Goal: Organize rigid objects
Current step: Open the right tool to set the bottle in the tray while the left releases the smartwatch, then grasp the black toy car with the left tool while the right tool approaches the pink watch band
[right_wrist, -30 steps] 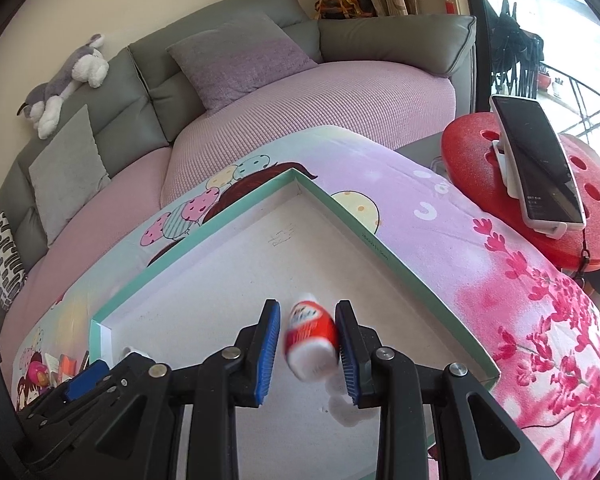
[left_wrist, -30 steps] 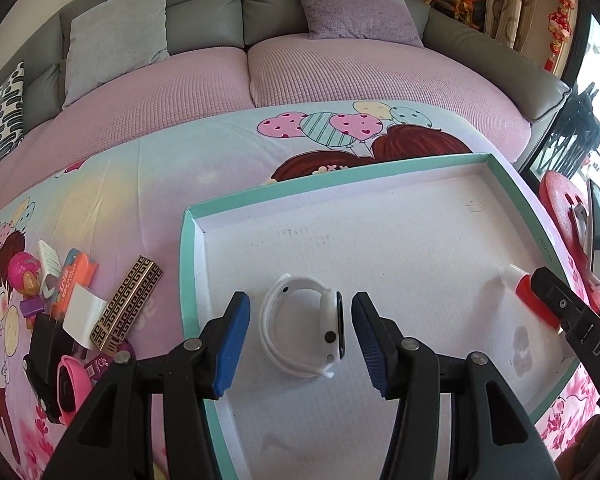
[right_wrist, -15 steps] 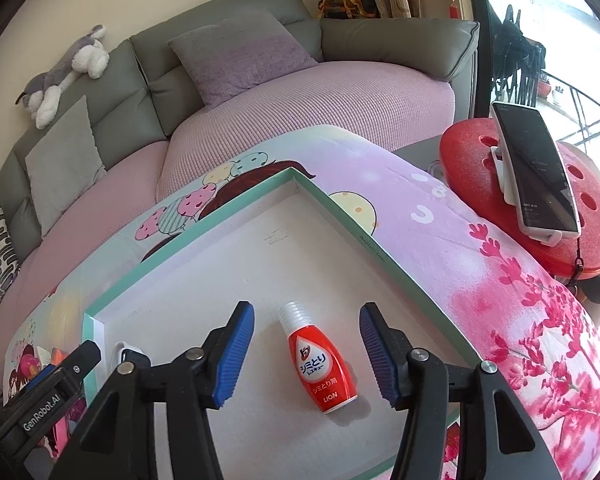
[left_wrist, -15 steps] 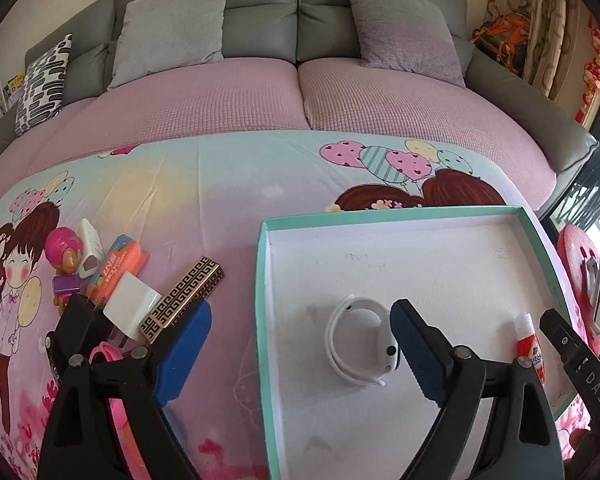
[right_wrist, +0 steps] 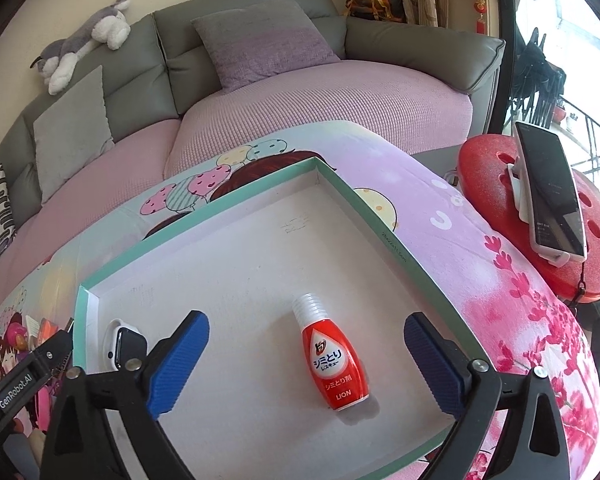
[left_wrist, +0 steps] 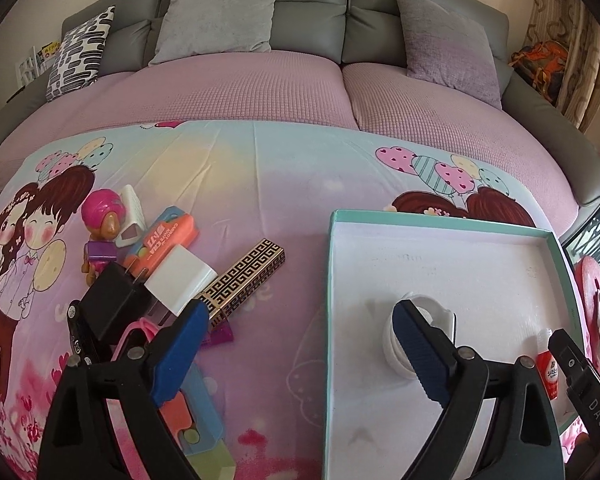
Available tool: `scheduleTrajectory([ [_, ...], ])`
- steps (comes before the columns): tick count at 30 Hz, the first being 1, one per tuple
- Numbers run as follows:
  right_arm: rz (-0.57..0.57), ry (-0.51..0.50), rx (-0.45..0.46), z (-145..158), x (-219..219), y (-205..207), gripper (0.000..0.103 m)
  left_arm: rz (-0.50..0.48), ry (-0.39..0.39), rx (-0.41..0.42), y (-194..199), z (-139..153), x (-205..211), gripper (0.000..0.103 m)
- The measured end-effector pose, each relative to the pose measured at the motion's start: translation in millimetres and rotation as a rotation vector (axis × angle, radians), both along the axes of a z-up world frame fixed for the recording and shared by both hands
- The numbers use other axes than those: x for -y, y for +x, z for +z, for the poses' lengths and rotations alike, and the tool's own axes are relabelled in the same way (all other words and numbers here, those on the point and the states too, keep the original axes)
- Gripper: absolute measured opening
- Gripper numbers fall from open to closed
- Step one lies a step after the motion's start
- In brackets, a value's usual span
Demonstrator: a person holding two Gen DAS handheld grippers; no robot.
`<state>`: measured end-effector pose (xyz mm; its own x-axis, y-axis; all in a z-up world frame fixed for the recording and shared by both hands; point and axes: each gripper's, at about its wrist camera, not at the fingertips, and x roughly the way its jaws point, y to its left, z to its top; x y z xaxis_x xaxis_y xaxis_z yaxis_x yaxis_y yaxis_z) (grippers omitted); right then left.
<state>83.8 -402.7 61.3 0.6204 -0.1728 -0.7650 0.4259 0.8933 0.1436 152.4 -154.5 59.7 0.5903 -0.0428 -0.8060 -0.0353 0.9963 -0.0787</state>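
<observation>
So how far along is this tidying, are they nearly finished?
Barely started. Done: a white smartwatch and a red bottle lie in the teal box. In hand: nothing; the left tool and right tool have just opened, both empty. Left: the pile on the bedspread, including a patterned box, white charger and pink toy.

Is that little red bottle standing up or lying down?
Lying down. The red bottle rests flat on the tray floor, cap pointing away, label facing up.
</observation>
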Motion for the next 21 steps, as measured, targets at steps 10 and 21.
scheduleTrajectory([
  [10,0.06,-0.048,0.014,7,-23,5,0.103,0.07,-0.001,0.039,-13,2,-30,0.1],
  [21,0.288,-0.002,0.068,32,-86,14,0.103,0.198,0.028,0.1,-29,24,-87,0.103],
])
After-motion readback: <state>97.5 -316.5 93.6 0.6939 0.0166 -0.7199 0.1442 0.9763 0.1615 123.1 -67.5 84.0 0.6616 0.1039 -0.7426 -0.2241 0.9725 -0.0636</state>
